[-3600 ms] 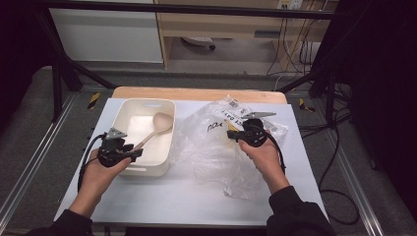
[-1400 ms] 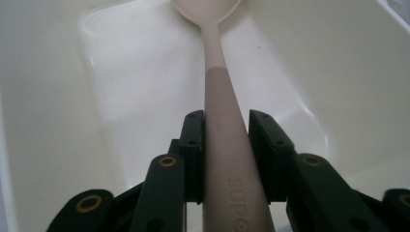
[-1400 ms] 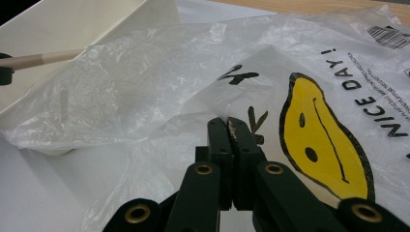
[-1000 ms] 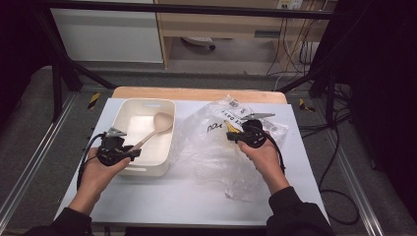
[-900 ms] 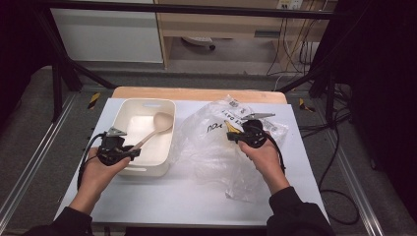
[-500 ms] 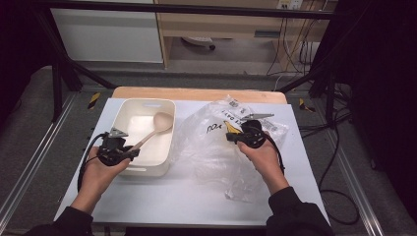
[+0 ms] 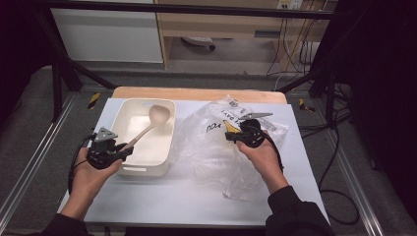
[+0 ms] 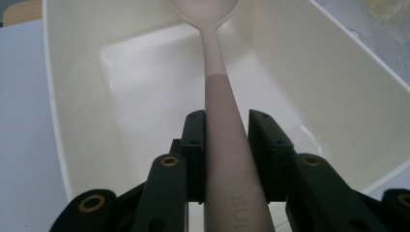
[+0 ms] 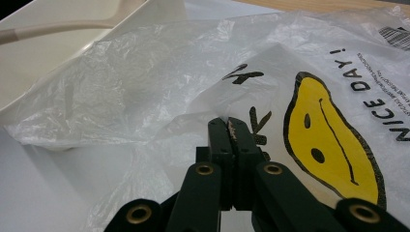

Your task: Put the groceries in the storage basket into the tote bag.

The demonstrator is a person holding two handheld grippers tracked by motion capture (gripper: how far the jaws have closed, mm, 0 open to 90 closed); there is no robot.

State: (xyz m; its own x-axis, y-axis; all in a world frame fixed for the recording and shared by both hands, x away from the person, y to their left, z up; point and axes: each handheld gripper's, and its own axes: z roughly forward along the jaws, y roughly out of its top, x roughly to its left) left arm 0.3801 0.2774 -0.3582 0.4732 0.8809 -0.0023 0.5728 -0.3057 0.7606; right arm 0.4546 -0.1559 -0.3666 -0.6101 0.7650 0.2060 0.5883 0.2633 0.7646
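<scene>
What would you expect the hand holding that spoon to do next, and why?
Probably lift the spoon clear of the white tub and carry it toward the plastic bag. The left gripper clamps its handle, bowl end over the tub, while the right gripper pinches the bag.

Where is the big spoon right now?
In the high view the spoon is on the table's left side, its bowl over the white tub and its handle held in the left gripper, left of the plastic bag.
</scene>
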